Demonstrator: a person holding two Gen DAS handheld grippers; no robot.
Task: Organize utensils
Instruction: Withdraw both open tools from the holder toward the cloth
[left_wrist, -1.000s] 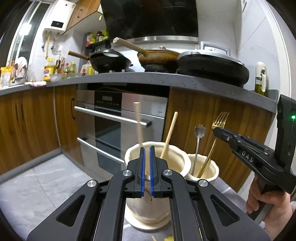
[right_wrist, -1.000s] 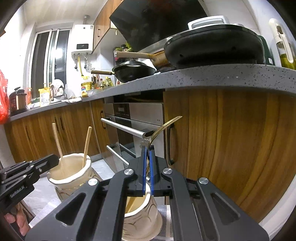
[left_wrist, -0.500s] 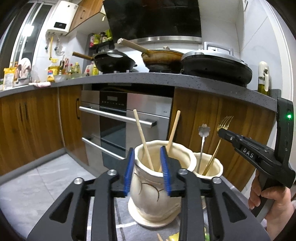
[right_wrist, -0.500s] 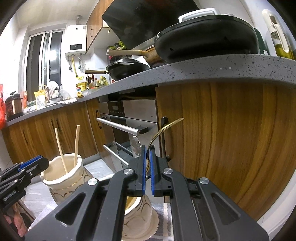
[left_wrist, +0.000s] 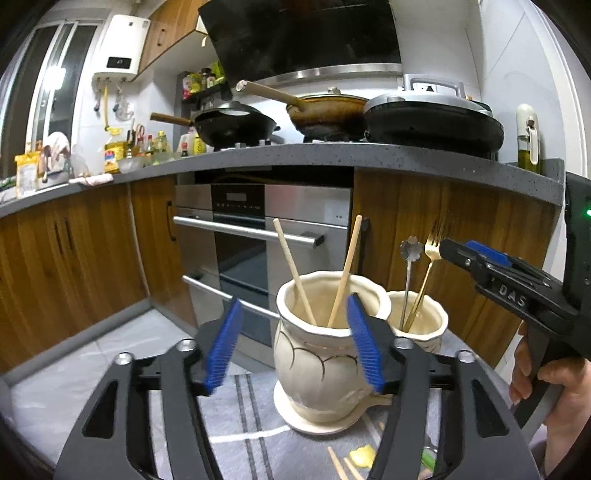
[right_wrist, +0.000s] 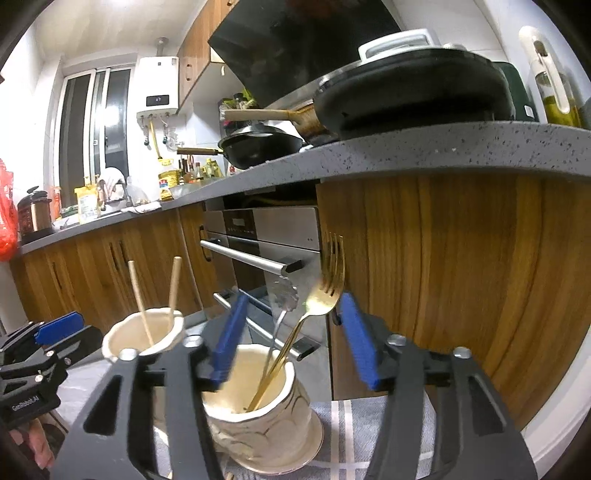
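Both grippers' jaws now opening, left gripper (left_wrist: 291, 345) off chopstick (left_wrist: 294, 272); right gripper (right_wrist: 291, 336) off fork (right_wrist: 325, 291)

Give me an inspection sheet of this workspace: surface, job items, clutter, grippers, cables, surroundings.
Surface: grey cloth with white stripes.
Job's things: large cream ceramic jar on a saucer holds two wooden chopsticks; small cream ceramic jar holds a gold metal fork and a silver flower-ended spoon.
Clutter: loose chopstick tips and yellow scraps on the cloth.
Grippers: left gripper and right gripper are opening; neither grips anything, though the fork and spoon stand between the right pads.
Cables: nothing seen.
Surroundings: wooden cabinets, steel oven, pans on a grey countertop.
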